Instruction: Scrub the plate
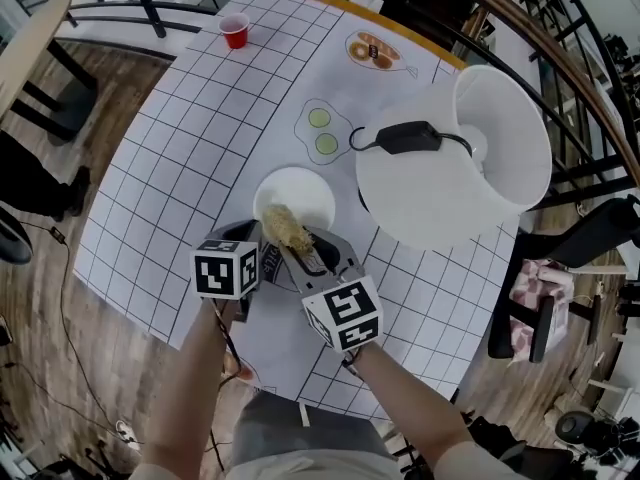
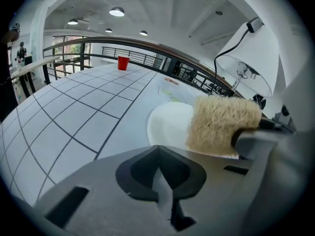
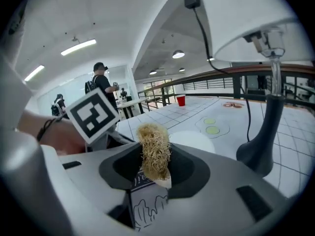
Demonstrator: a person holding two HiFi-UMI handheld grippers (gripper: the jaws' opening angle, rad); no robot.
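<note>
A round white plate (image 1: 298,193) lies on the gridded table sheet (image 1: 180,168). A tan fibrous scrubber (image 1: 285,228) with a printed paper sleeve hangs over the plate's near rim. My right gripper (image 1: 312,260) is shut on the scrubber (image 3: 153,151), which stands upright between its jaws, with the plate (image 3: 194,139) just beyond. My left gripper (image 1: 262,256) sits close on the left, shut with nothing in it. The left gripper view shows its jaws (image 2: 158,154) meeting, the plate (image 2: 167,124) ahead and the scrubber (image 2: 221,124) at the right.
A large white lamp (image 1: 450,168) with a black cord lies tipped on the table right of the plate. A red cup (image 1: 235,30) stands at the far end. Food pictures (image 1: 322,128) are printed on the sheet. Railings and chairs surround the table.
</note>
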